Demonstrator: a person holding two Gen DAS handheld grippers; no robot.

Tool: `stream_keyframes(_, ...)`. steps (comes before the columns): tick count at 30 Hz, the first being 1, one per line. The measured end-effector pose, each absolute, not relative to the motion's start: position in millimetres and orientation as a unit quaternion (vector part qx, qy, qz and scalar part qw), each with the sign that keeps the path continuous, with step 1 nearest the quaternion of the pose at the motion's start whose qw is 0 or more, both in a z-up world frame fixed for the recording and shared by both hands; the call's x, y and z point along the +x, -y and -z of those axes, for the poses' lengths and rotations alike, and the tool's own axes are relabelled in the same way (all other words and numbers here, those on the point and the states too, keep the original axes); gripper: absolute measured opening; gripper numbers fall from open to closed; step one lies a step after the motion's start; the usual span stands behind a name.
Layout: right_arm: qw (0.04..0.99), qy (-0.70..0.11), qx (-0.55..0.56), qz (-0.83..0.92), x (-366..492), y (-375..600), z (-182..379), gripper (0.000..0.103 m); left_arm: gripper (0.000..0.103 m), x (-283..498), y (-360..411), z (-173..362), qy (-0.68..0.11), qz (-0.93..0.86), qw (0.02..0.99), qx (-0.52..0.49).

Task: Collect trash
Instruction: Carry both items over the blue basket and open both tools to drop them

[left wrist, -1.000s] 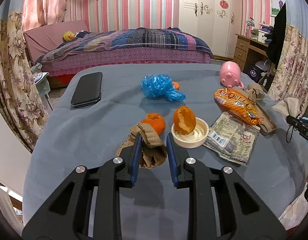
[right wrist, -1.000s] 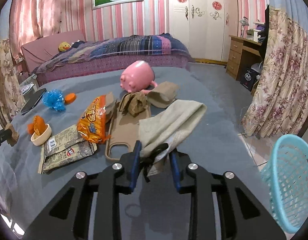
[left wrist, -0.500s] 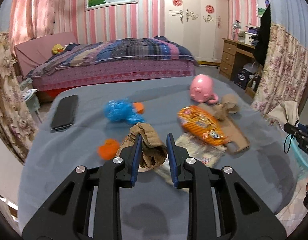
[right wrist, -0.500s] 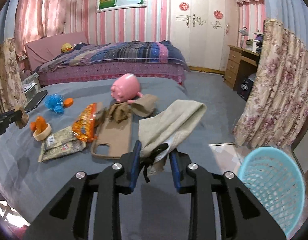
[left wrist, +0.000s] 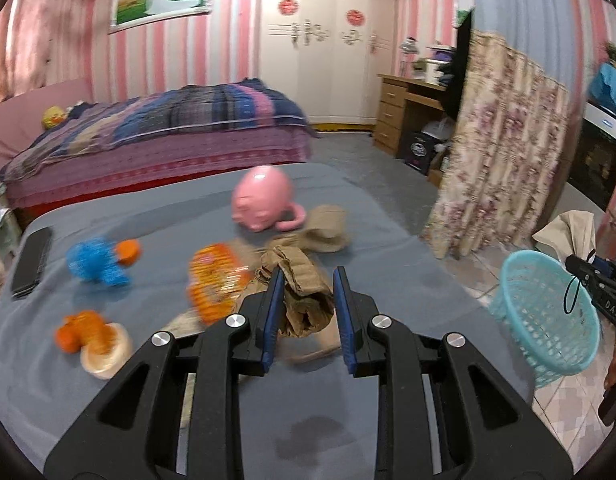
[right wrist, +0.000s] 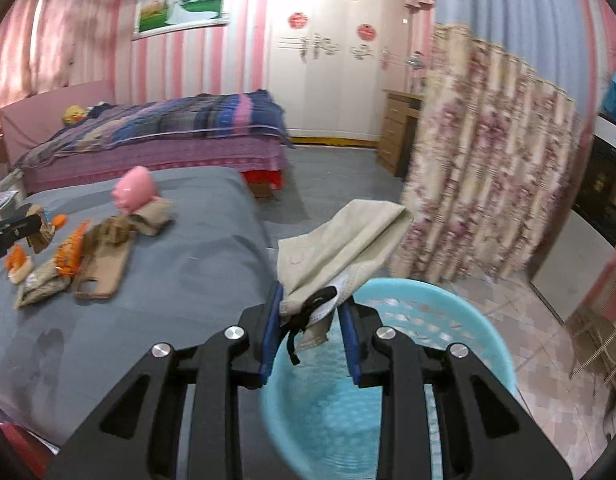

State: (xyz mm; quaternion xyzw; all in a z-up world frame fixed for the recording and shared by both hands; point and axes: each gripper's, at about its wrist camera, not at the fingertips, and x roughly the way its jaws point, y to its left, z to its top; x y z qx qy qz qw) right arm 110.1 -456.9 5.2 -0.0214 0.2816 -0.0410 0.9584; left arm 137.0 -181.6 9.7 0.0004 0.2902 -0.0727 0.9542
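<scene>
My left gripper (left wrist: 306,280) is shut on a crumpled brown paper wad (left wrist: 303,296) and holds it above the grey table (left wrist: 147,380). My right gripper (right wrist: 310,300) is shut on a beige cloth-like piece of trash (right wrist: 344,240) and holds it over the near rim of the light blue basket (right wrist: 388,400), which stands on the floor past the table's right end. The basket (left wrist: 544,312) also shows in the left wrist view, with the right gripper (left wrist: 588,276) beside it.
On the table lie an orange snack bag (left wrist: 215,284), a blue plastic wad (left wrist: 93,262), orange peel on a white dish (left wrist: 95,340), a pink pig mug (left wrist: 263,200), a black phone (left wrist: 31,262), a tan phone case (right wrist: 103,268). A floral curtain (right wrist: 480,172) hangs behind the basket.
Both grippers have swung right with their loads. The right gripper has moved off the table edge to over the basket. The left gripper has lifted the paper wad and turned toward the basket.
</scene>
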Motion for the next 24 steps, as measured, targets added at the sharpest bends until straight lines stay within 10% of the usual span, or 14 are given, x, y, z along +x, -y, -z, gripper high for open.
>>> stream_keyframes(24,0.94,-0.303,0.03,0.156,80.6,586.3,37.9,0.028,0.024,140.7,422.5,15.6,-0.285,0.283,0.913,0.07)
